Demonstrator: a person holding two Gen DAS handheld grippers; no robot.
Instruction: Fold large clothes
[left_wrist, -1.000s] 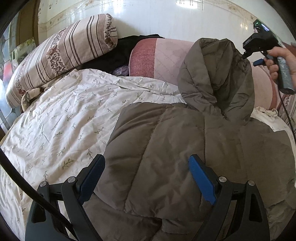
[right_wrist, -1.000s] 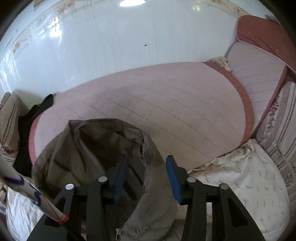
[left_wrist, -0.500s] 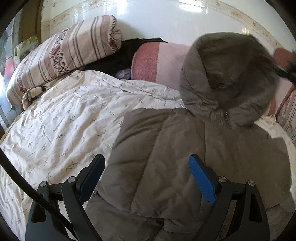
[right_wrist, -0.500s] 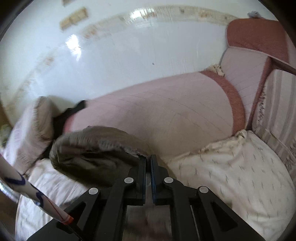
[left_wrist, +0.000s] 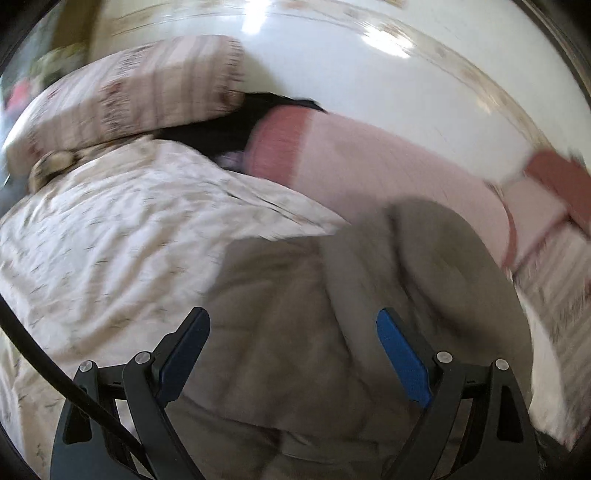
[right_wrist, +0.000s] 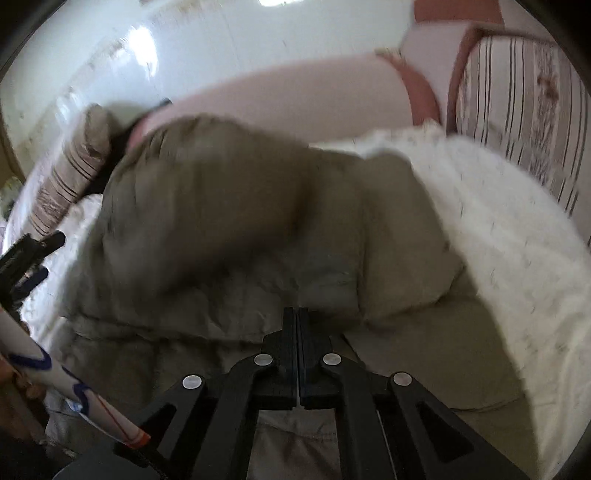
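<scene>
Pointing steeply down over jacket: right tongs fully closed, empty; left tongs wide, empty.

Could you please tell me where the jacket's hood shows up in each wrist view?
Left wrist: the hood lies right of centre, folded down on the jacket.
Right wrist: the hood fills the centre-left, blurred, above the shut right gripper.
Shared landmark: the pink cushion behind it.

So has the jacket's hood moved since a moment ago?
Yes. The hood stood up against the pink cushion; now it lies folded down onto the jacket, below the cushion.
</scene>
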